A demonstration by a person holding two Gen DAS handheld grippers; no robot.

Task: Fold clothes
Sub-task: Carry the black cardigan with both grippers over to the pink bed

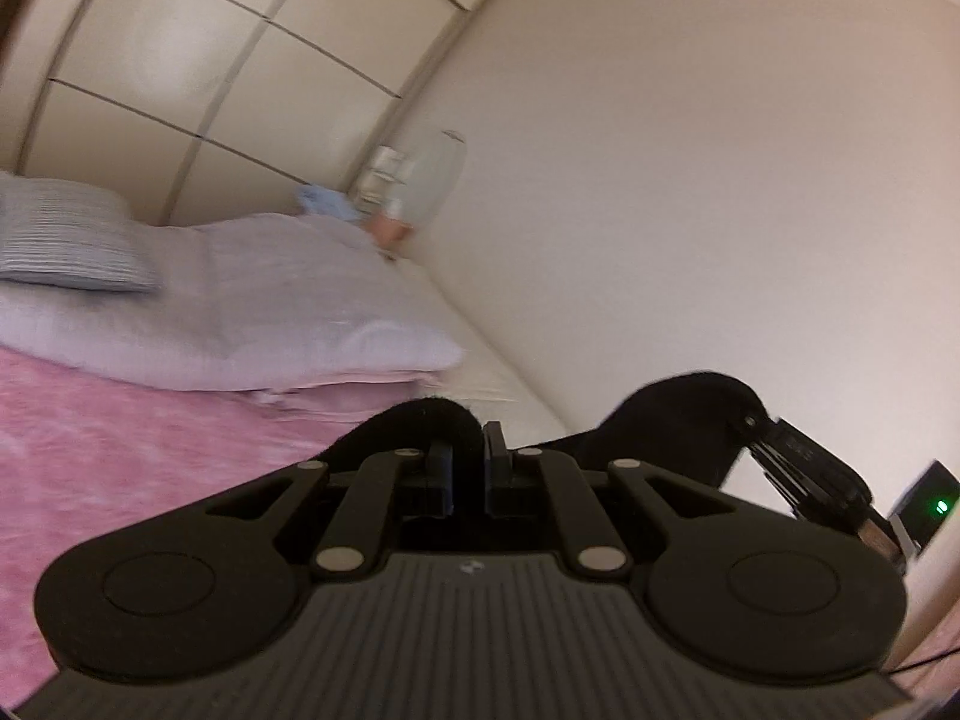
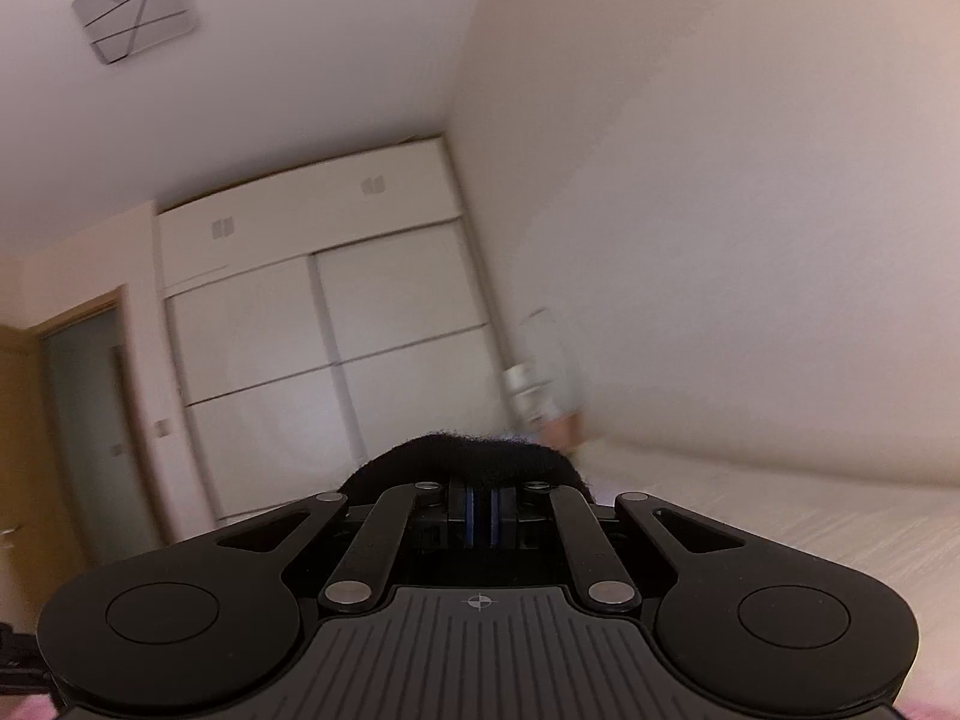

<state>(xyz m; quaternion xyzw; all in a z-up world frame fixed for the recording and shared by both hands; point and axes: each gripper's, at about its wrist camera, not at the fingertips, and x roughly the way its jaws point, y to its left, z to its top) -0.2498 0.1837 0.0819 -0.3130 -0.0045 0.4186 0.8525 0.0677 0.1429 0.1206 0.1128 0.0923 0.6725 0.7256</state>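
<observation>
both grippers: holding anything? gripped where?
Both clamp one black garment at its upper edge: left gripper, right gripper. Which part of it cannot be told.

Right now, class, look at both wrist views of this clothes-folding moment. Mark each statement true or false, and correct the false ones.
1. The left gripper is shut on a black garment. True.
2. The right gripper stands wide open with nothing in it. False: its jaws are closed, with black fabric bunched at their tips.
3. The blanket on the bed is pink. True.
4. The wardrobe doors are dark brown. False: they are white or cream.
5. A striped grey pillow lies at the head of the bed. True.
6. The black garment lies folded flat on the blanket. False: it is raised off the bed in the grippers.
</observation>
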